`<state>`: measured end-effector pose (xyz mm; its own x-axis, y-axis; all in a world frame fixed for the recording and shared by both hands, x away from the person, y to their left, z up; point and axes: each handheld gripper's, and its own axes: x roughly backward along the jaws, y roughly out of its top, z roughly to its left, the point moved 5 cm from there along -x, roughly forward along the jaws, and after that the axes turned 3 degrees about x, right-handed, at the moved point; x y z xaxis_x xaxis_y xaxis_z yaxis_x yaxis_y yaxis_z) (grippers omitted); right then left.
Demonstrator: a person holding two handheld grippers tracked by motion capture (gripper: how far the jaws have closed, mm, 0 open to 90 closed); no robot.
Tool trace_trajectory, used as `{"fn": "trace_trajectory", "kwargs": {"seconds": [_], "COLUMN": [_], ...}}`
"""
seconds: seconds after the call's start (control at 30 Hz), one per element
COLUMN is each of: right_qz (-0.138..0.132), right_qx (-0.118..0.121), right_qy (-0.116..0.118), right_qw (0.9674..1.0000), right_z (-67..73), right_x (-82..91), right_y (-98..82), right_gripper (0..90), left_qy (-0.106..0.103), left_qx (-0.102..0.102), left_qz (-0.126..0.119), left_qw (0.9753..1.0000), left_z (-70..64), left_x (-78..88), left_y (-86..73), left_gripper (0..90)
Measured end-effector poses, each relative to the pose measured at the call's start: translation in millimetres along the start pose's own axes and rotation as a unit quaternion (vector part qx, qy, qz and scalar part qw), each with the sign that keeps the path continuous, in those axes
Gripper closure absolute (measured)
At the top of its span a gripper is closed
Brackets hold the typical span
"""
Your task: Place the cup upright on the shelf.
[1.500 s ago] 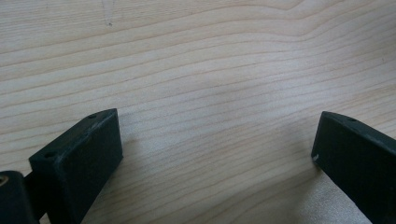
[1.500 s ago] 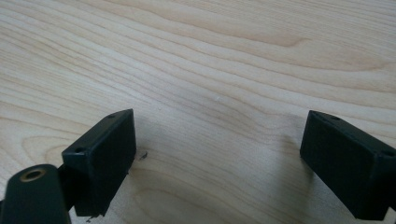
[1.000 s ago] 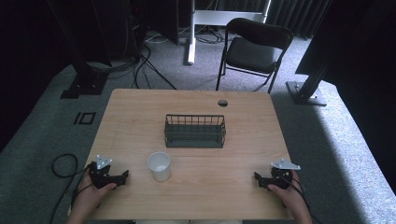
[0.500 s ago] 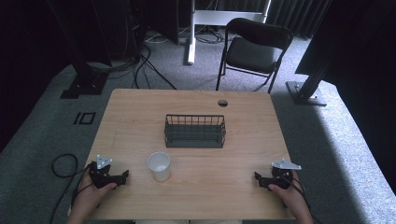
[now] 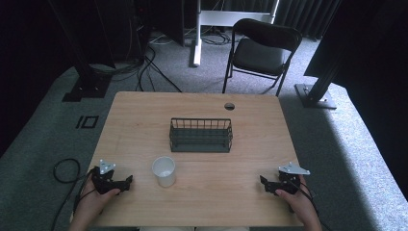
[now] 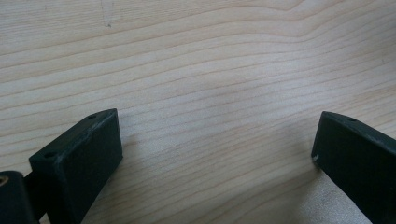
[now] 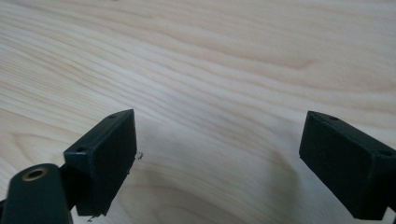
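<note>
Jaws apart on left gripper [image 5: 126,182] and right gripper [image 5: 263,182] — bare table [image 5: 202,197] between.

One table [image 5: 144,120], one wire basket [image 5: 200,135], one white cup [image 5: 164,171], one chair [image 5: 257,50], two grippers.

I see my left gripper [image 5: 126,182] low at the surface's near left, jaws spread wide; my right gripper [image 5: 264,183] mirrors it at near right, jaws wide too.
</note>
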<state>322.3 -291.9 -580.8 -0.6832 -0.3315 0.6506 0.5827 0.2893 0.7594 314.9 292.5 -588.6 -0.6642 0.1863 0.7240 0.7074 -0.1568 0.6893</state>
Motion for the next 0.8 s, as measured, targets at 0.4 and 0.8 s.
{"fn": "trace_trajectory", "kwargs": {"seconds": [0.4, 0.8], "right_qz": [-0.024, -0.034], "right_qx": [0.018, 0.044], "right_qy": [0.038, 0.07], "right_qw": [0.9988, 0.996], "right_z": [18.3, 39.4], "right_x": [-2.7, -11.6], "right_y": [18.3, 35.3], "right_gripper": [10.9, 11.0], "left_qy": [0.0, 0.0], "left_qx": [0.0, 0.0], "left_qz": [0.0, 0.0], "left_qw": [1.0, 1.0], "left_z": [0.0, 0.0], "left_x": [0.0, 0.0], "left_y": [0.0, 0.0], "left_gripper": [2.2, 2.2]}}
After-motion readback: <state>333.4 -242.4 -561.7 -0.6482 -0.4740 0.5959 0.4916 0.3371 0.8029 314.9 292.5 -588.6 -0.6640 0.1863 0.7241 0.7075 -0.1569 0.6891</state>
